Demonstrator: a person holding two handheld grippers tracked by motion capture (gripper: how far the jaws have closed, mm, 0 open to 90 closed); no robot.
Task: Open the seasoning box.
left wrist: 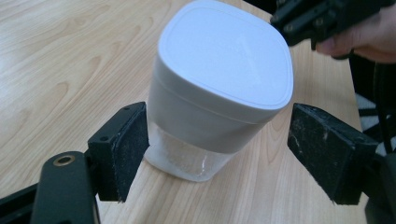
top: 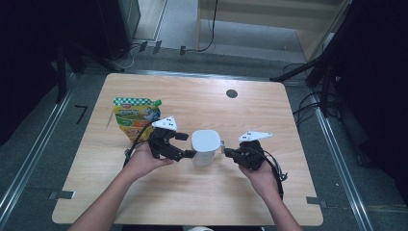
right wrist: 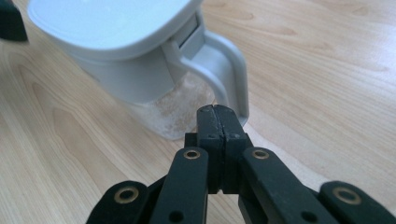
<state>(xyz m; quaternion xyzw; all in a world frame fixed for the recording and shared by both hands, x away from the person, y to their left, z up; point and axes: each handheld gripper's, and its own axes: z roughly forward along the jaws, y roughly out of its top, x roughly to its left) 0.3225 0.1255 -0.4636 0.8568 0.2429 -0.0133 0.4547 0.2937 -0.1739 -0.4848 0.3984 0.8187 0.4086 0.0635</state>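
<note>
- A green and orange snack pouch [top: 134, 118] lies near the left edge of the tabletop [top: 202, 202], toward its far left corner, just behind the left hand.
- The left claw [top: 185, 145] stands wide open, its pads [left wrist: 122, 149] flanking the white-lidded container [top: 206, 147] without pressing it (a gap shows on each side in the left gripper view).
- The container stands upright near the middle of the tabletop, its clear lower part holding a pale powder [right wrist: 177, 109]; its grey handle [right wrist: 224, 74] faces the right claw.
- The right claw [top: 226, 151] is fully closed with nothing between its pads, its tip just beside the handle's lower end; whether it touches is unclear.
</note>
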